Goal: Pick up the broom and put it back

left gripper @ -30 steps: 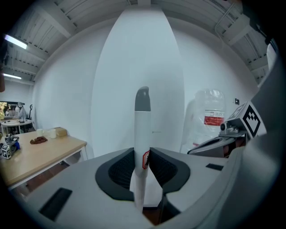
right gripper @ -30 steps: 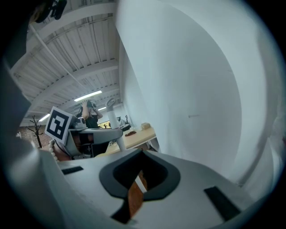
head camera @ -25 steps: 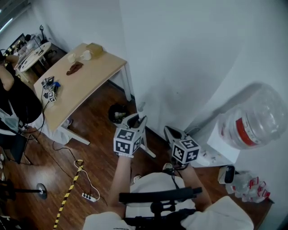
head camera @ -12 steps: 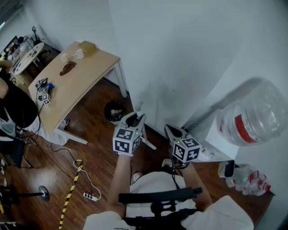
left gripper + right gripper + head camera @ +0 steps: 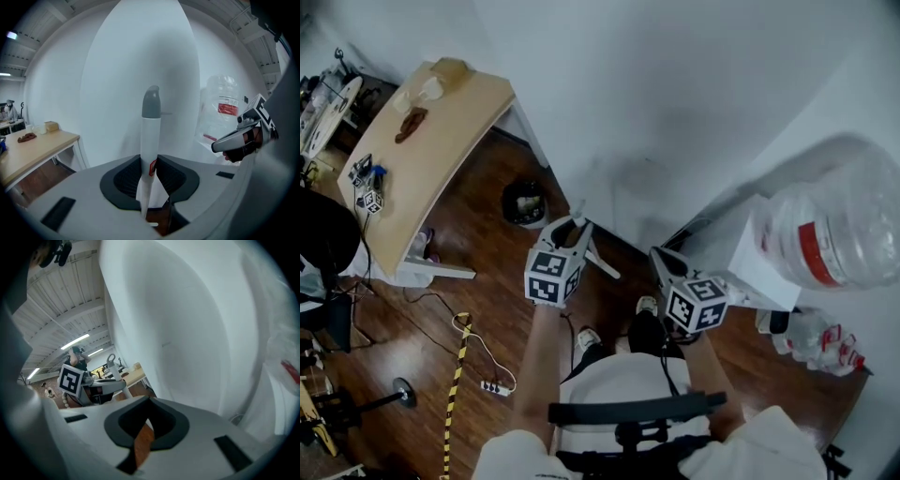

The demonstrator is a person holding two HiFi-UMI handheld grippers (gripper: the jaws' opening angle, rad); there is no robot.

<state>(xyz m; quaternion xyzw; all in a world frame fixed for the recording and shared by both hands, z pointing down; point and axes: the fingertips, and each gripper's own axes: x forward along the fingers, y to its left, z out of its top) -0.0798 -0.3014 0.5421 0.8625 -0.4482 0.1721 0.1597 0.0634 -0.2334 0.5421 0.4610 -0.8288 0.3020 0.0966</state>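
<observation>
The broom shows only as its white handle (image 5: 149,150) with a grey cap, standing upright between the pads of my left gripper (image 5: 150,176), which is shut on it. In the head view the handle (image 5: 606,266) slants down to the right from the left gripper (image 5: 572,228), close to the white wall; the broom's head is hidden. My right gripper (image 5: 660,259) hangs beside it on the right, apart from the handle. Its jaws (image 5: 143,427) are together, with only a thin slit of brown floor showing and nothing between them.
A white wall corner is directly ahead. A large clear water bottle (image 5: 830,239) sits on a white stand (image 5: 748,272) at the right. A black bin (image 5: 525,202) and a wooden table (image 5: 422,159) are at the left. A power strip (image 5: 492,386) and cable lie on the wood floor.
Both grippers have sunk a little and moved nearer the wall. The left one kept its hold on the handle. The head view has swung, so table and bin slid left.
</observation>
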